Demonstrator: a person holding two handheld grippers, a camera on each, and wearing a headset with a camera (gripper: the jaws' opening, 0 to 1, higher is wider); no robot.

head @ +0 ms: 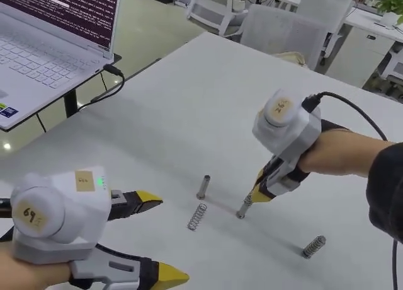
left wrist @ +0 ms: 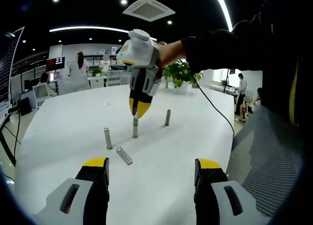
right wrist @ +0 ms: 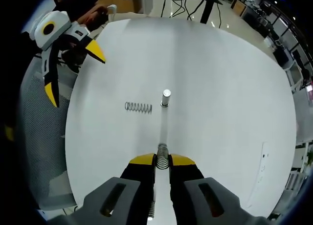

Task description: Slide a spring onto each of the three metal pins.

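— White round tabletop (head: 189, 101), open office behind. What are the right gripper's (right wrist: 163, 159) yellow-tipped fingers doing?

— Clenched on a small coiled steel spring (right wrist: 162, 164). Its own view looks straight down the coil. The left gripper view shows it side-on, at the top of a short upright grey metal pin (left wrist: 135, 131).

— And around that pin?

— In the head view a second, bare grey pin (head: 203, 186) stands at 10 o'clock from it. A loose spring (head: 197, 216) lies flat at 9 o'clock, touching neither pin. At 4 o'clock, well apart, is a third spring (head: 313, 246). It stands upright in the left gripper view, but I cannot tell whether a pin is inside.

— The left gripper (left wrist: 151, 164)?

— Fingers spread wide, grasping nothing, at 7 o'clock from the pins.

— Anything one view adds?

— The head view has a white laptop (head: 50, 31) at 10 o'clock, the left gripper view a potted plant (left wrist: 180, 73).
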